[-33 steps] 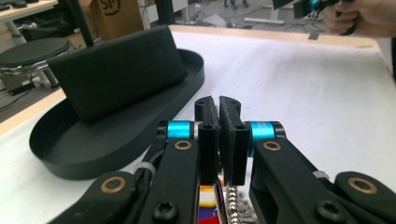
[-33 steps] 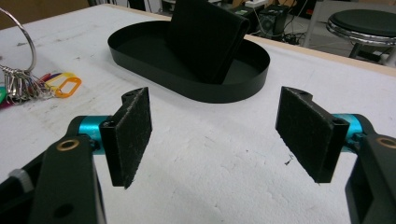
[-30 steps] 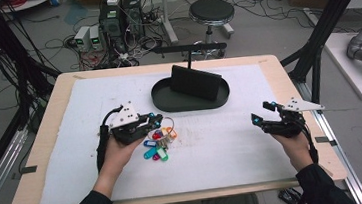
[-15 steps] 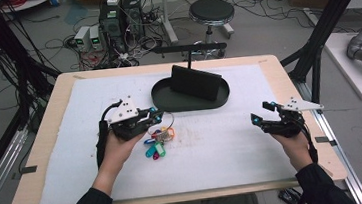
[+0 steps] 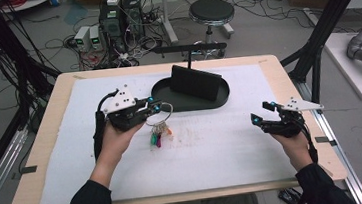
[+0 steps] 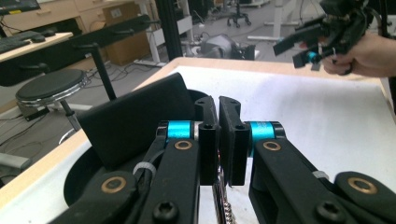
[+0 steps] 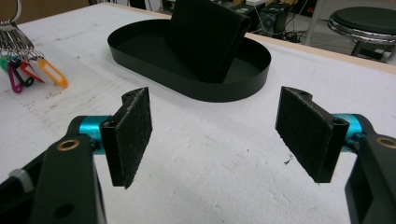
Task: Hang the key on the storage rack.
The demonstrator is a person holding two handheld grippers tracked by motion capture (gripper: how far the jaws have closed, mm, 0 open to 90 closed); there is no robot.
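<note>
high view: wallet (image 5: 194, 82) upright in tray (image 5: 224, 99)

Grey floor (image 5: 272, 28), black stool (image 5: 209, 13), cables (image 5: 58, 43)

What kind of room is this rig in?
Likely a robotics lab or workshop: black metal frame posts around the wooden table, computer boxes and tangled cables on the floor, a round black stool behind.

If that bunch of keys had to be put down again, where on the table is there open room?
The white mat lies bare between the two hands and along the near edge. Behind the right tongs it is bare too, right of the black tray. It is crowded around the left tongs, shut on the key bunch close beside the tray, where a black wallet stands.
</note>
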